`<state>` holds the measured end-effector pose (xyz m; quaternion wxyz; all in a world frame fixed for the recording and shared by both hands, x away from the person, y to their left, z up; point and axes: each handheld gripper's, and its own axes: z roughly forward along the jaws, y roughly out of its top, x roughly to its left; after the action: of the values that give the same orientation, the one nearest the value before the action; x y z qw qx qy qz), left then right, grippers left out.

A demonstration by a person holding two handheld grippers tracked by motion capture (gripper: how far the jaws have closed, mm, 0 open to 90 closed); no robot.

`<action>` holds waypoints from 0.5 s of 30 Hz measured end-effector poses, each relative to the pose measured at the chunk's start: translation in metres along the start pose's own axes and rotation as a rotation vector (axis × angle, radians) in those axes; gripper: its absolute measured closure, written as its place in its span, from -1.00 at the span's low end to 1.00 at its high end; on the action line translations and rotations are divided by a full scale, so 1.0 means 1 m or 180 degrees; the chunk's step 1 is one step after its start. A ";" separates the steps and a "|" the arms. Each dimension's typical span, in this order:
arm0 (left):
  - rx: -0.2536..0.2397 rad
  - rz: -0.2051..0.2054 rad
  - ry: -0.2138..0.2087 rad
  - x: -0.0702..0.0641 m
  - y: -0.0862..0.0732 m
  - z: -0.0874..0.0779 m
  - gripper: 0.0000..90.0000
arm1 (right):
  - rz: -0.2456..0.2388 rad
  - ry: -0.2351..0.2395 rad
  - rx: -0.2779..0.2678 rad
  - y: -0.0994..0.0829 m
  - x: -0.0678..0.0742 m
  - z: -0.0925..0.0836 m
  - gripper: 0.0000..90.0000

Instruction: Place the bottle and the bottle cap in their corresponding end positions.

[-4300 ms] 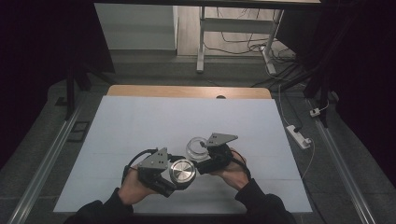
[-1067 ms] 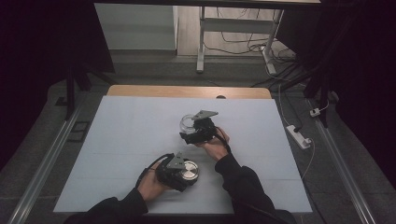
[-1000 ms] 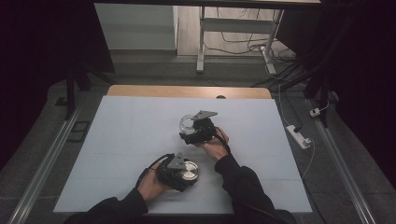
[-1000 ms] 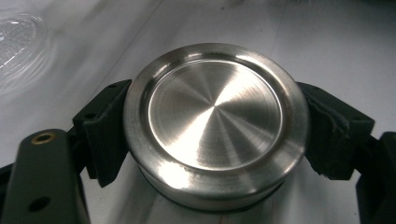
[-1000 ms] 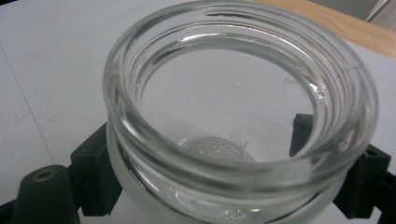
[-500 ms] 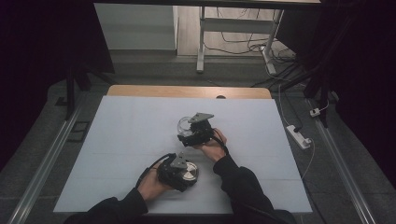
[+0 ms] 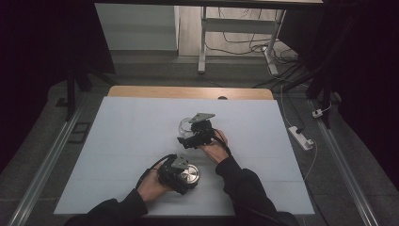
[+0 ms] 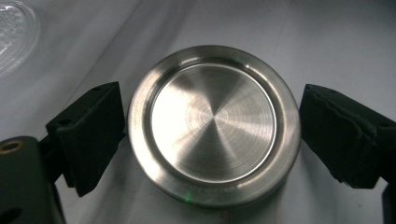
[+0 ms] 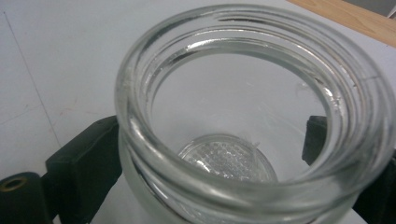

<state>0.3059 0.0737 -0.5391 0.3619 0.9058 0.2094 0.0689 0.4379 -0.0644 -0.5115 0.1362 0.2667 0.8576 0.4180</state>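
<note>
High view: left gripper [image 7: 184,173] at the table's [image 7: 117,141] 6 o'clock around the metal lid [image 7: 187,173]; right gripper [image 7: 188,136] near centre at the glass jar [image 7: 187,126].
Left gripper view: jaws just opened, lid lying between, pads clear.
Right gripper view: jaws just opened, standing at the jar's [image 9: 252,121] 9 and 3 o'clock; contact unclear.

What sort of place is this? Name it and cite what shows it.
Probably a lab recording station: a white-topped table in a dark room, loose cables on the floor behind it, and a power strip beside it.

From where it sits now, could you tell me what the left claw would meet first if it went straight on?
The left claw would probably meet the metal lid, lying between its just-opened jaws on the white table.
</note>
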 end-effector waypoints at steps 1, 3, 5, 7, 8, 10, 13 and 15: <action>-0.0023 -0.0006 0.0000 0.000 0.000 -0.002 -0.83 | 0.0002 0.0011 0.0000 0.000 0.000 0.000 -0.92; -0.0059 -0.0018 -0.0009 0.000 0.000 -0.005 -0.84 | 0.0006 0.0015 -0.0002 0.001 0.001 -0.002 -0.94; -0.0085 -0.0038 -0.0001 0.001 0.000 -0.008 -0.84 | 0.0011 0.0016 -0.0015 0.002 0.001 -0.004 -0.95; -0.0122 -0.0077 -0.0025 0.002 0.000 -0.011 -0.86 | 0.0021 0.0014 -0.0031 0.003 0.001 -0.006 -0.97; -0.0148 -0.0104 -0.0033 0.002 -0.001 -0.012 -0.87 | -0.0004 -0.0008 -0.0043 0.004 0.002 -0.008 -0.99; -0.0178 -0.0134 -0.0058 0.003 -0.001 -0.015 -0.88 | -0.0044 -0.0026 -0.0057 0.005 0.004 -0.011 -1.00; -0.0219 -0.0166 -0.0060 0.003 -0.002 -0.019 -0.91 | -0.0034 -0.0053 -0.0050 0.005 0.005 -0.013 -1.00; -0.0233 -0.0188 -0.0078 0.004 -0.002 -0.022 -0.92 | 0.0013 -0.0040 -0.0073 0.004 0.004 -0.014 -1.00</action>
<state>0.3030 0.0910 -0.5247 0.3993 0.8861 0.2289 0.0547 0.4293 -0.0687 -0.4992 0.1438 0.2695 0.8514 0.4264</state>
